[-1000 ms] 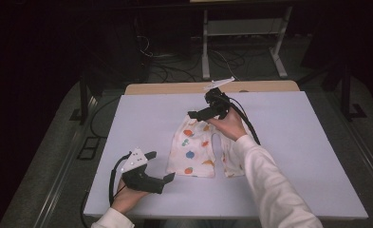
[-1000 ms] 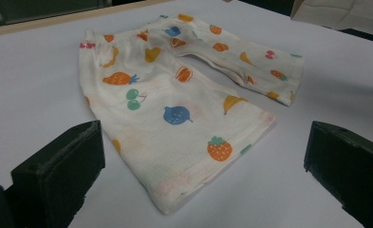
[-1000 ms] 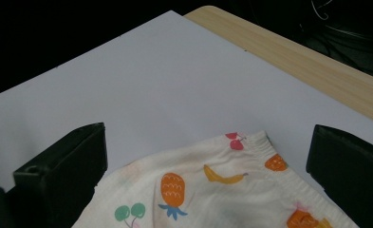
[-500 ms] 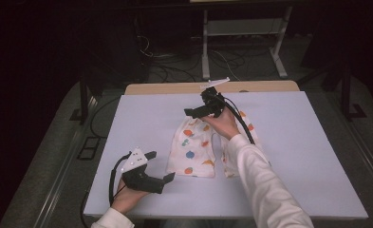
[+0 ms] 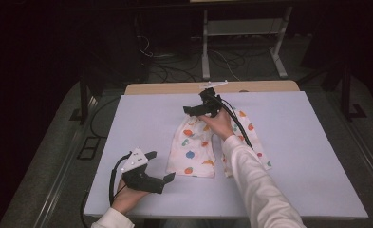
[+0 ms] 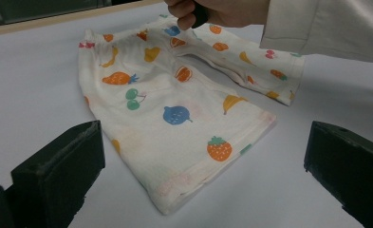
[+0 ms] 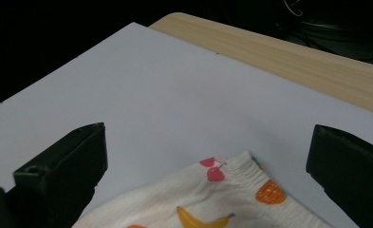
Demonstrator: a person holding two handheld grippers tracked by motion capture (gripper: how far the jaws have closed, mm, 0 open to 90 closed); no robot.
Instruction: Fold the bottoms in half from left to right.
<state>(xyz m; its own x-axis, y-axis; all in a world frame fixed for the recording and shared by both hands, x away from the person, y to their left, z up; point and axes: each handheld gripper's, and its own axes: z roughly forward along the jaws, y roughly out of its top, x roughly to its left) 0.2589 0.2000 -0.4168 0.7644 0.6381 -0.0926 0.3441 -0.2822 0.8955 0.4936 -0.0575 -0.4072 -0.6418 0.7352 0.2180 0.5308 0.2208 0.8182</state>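
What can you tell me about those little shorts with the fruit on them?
The shorts are small, of soft white cloth that looks like cotton, printed with bananas, cherries, strawberries and blueberries. They lie flat on the white table, the gathered elastic waistband at the far end and the two legs spread toward the person. One hem looks faintly pink. The right hand rests on the waist end; the right gripper, jaws open, hangs over that edge.

A white tabletop (image 5: pixel 307 156) covers a pale wooden table (image 5: pixel 265 86) whose far edge shows as a strip beyond it. The room behind is dark. On the grey floor (image 5: pixel 51 156) at far centre stands a light metal frame (image 5: pixel 243 42), with black cables (image 5: pixel 174 64) tangled to its left. Dark stand legs (image 5: pixel 83 102) rise left and right of the table.
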